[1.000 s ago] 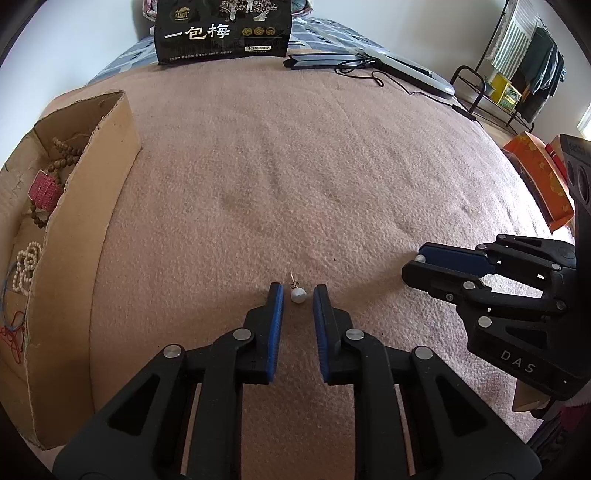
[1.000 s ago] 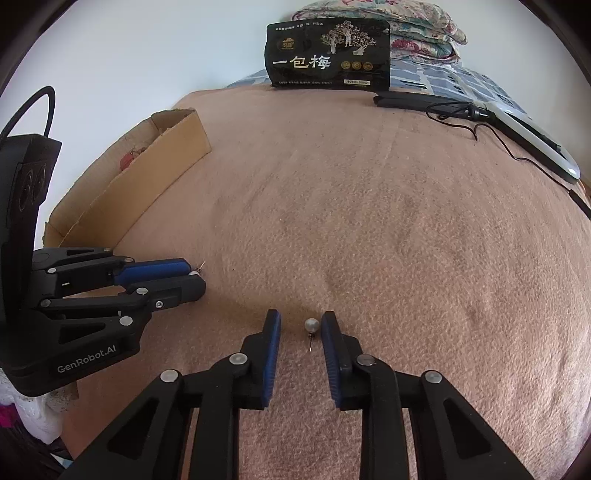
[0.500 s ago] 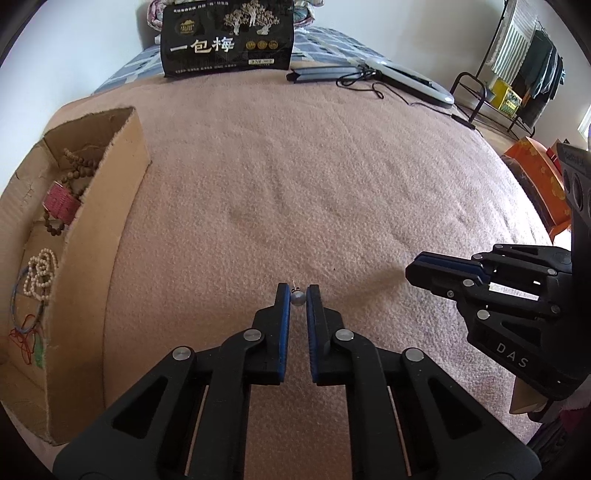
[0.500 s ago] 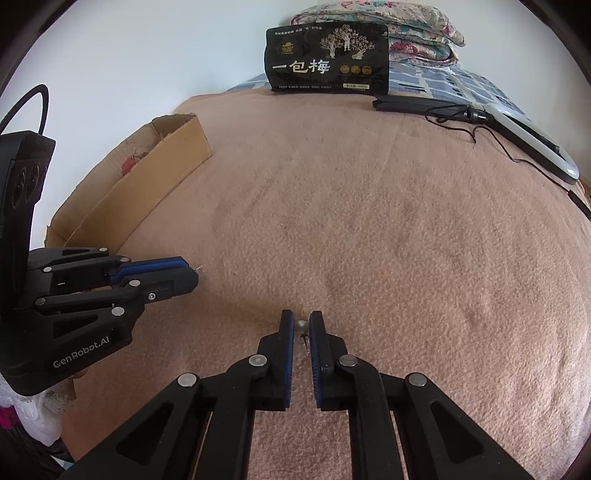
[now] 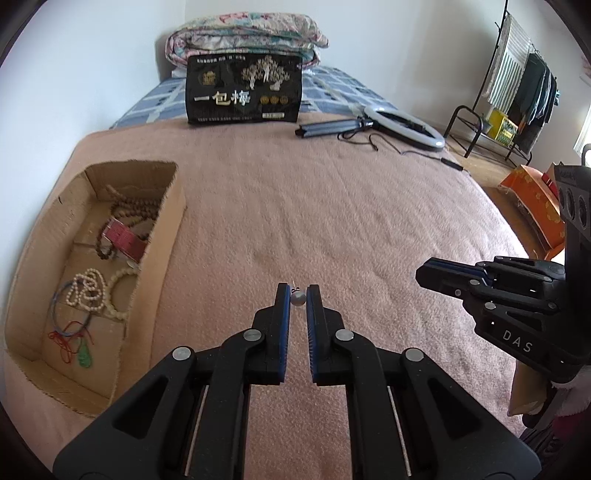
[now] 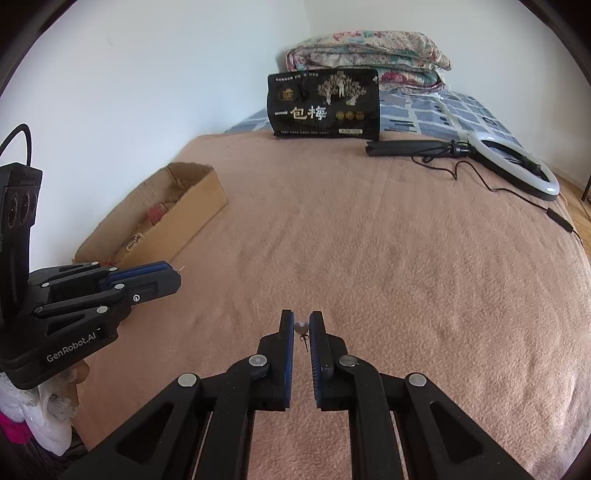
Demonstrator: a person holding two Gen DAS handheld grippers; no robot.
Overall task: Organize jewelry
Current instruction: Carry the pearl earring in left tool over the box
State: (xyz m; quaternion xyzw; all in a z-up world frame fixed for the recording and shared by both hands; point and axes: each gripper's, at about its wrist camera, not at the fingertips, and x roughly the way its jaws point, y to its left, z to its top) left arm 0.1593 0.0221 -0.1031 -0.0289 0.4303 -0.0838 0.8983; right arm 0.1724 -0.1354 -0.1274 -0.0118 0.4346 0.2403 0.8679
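My left gripper [image 5: 297, 297] is shut on a pearl earring [image 5: 297, 298], held between its blue pads above the pink blanket. My right gripper [image 6: 301, 326] is shut on a second pearl earring [image 6: 301, 327], whose pin hangs down. Each gripper shows in the other's view: the right one [image 5: 436, 275] to the right, the left one [image 6: 162, 275] to the left. An open cardboard box [image 5: 168, 236] lies at the left; it holds bead bracelets [image 5: 88, 290], a brown bead string, a red item and a green pendant. The box also shows in the right wrist view [image 6: 192, 206].
A black snack bag [image 5: 243, 94] stands at the far end before folded quilts [image 5: 243, 35]. A ring light [image 5: 404, 127] with tripod and cable lies at the back right. An orange box [image 5: 532, 206] and a clothes rack [image 5: 517, 85] stand beyond the bed's right edge.
Both grippers closed on their pearl earrings and lifted them off the blanket. The views now sit higher and show more of the room.
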